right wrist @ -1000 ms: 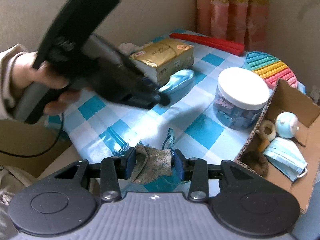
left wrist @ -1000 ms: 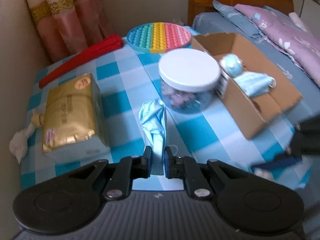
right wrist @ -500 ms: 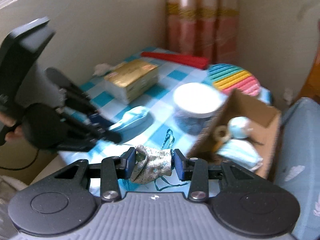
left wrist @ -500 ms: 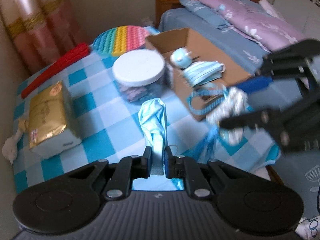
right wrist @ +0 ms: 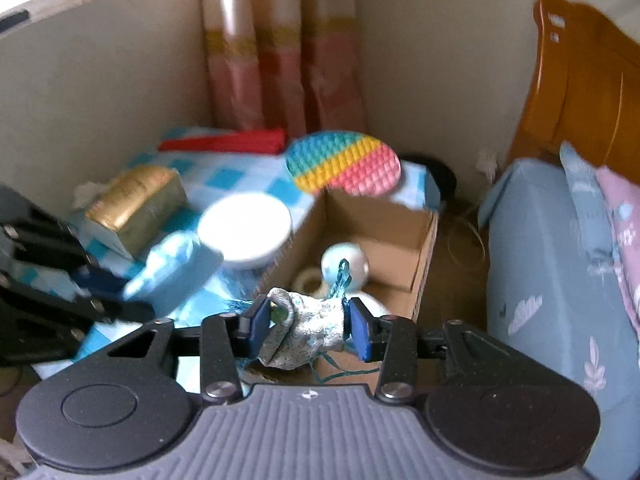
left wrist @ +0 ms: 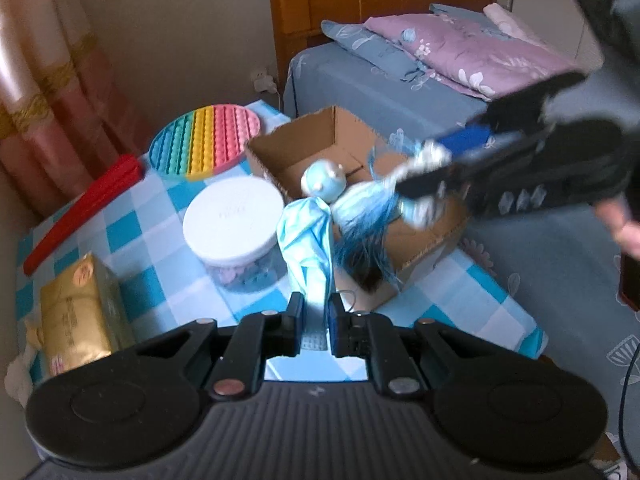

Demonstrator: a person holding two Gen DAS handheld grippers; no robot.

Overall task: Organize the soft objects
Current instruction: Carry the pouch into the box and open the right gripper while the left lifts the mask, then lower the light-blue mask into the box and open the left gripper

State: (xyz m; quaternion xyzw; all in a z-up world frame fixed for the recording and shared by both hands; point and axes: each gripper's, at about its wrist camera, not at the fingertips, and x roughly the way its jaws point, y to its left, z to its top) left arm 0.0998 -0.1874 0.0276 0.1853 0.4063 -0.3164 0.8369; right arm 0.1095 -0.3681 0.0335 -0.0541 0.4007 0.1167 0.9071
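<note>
The pale blue face mask (left wrist: 308,240) is pinched by its lower end between the left tongs (left wrist: 316,312), whose jaws are closed tight on it, and it stands up ahead of them, its top reaching toward the near wall of the cardboard box (left wrist: 424,236). The right tongs (right wrist: 306,322) are clamped on a small patterned fabric pouch (right wrist: 308,328) with teal strings and a tassel, and they hang above the near edge of the same box (right wrist: 420,248). Inside the box, ahead of the right tongs, a round pale blue soft toy (right wrist: 354,262) and a pale ring-shaped item already lie, so part of the sorting looks done. Neither held item has been let go; both appear close to delivery, the pouch nearest. To the left of the left tongs sit a white-lidded jar (left wrist: 234,216), a gold tissue pack (left wrist: 76,312) and a red strip on the checked bench (left wrist: 132,236), with a rainbow pop mat (left wrist: 206,140) farther ahead. A crumpled white tissue at the bench's far left edge may remain to be collected.
</note>
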